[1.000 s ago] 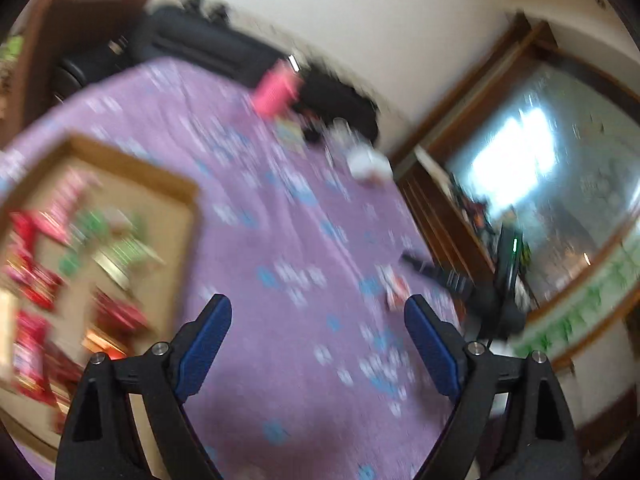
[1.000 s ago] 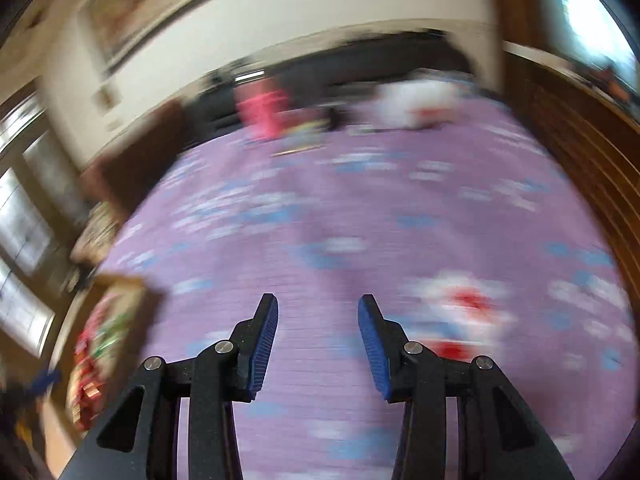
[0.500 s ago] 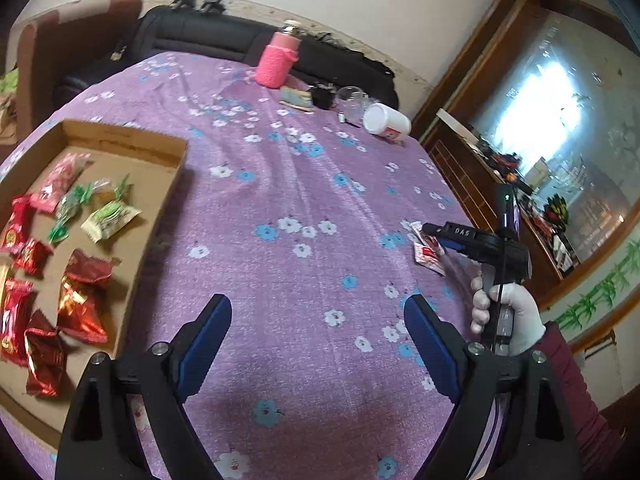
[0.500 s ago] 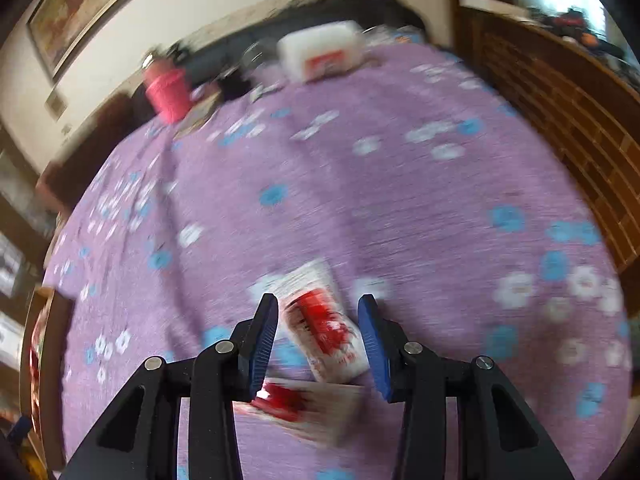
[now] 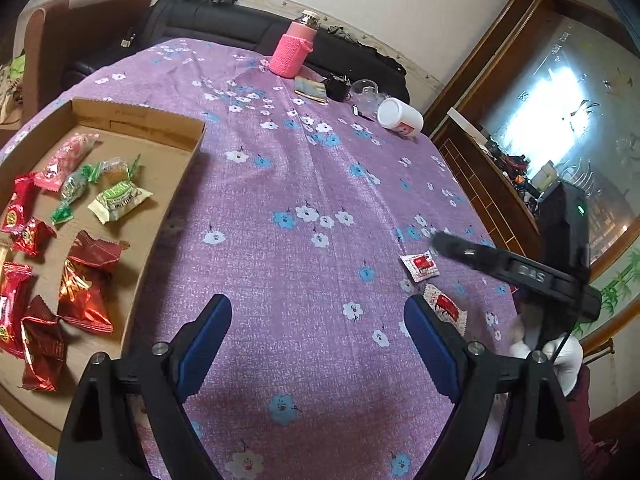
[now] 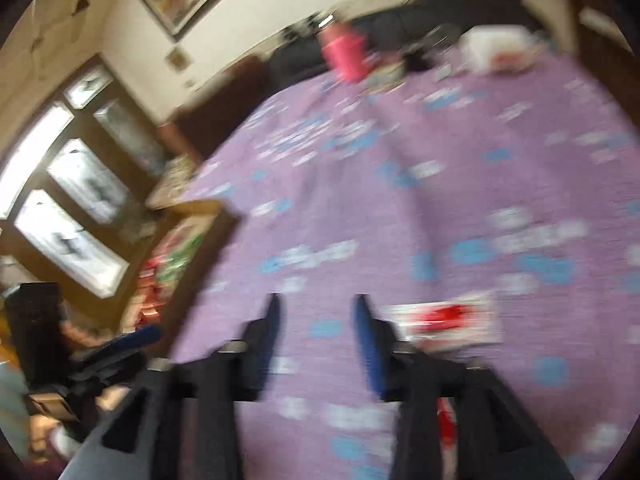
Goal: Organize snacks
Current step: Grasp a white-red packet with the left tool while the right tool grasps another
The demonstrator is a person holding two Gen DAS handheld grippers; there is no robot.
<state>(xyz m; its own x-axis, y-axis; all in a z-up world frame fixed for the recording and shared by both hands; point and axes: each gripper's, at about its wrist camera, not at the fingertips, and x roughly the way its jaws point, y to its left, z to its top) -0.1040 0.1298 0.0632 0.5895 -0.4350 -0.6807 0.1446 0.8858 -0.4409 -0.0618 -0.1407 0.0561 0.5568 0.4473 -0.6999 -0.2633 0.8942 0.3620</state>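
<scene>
Two white-and-red snack packets lie on the purple flowered cloth: one [image 5: 421,266] further out, one [image 5: 447,307] just past my left gripper's right finger. A cardboard tray [image 5: 140,114] at the left holds several red, green and pink snacks. My left gripper [image 5: 318,338] is open and empty above the cloth. My right gripper [image 6: 316,328] is open and empty; a packet [image 6: 446,318] lies just right of it, blurred. The right gripper also shows in the left wrist view [image 5: 516,268], above the packets.
A pink bottle [image 5: 291,54], a white jar on its side [image 5: 400,117], a small glass and dark items stand at the table's far end. A black sofa [image 5: 224,20] and a wooden cabinet [image 5: 488,184] border the table.
The right gripper has swung left, so the packets moved from between its fingers to its right. The left gripper has steadied over the cloth, still open.
</scene>
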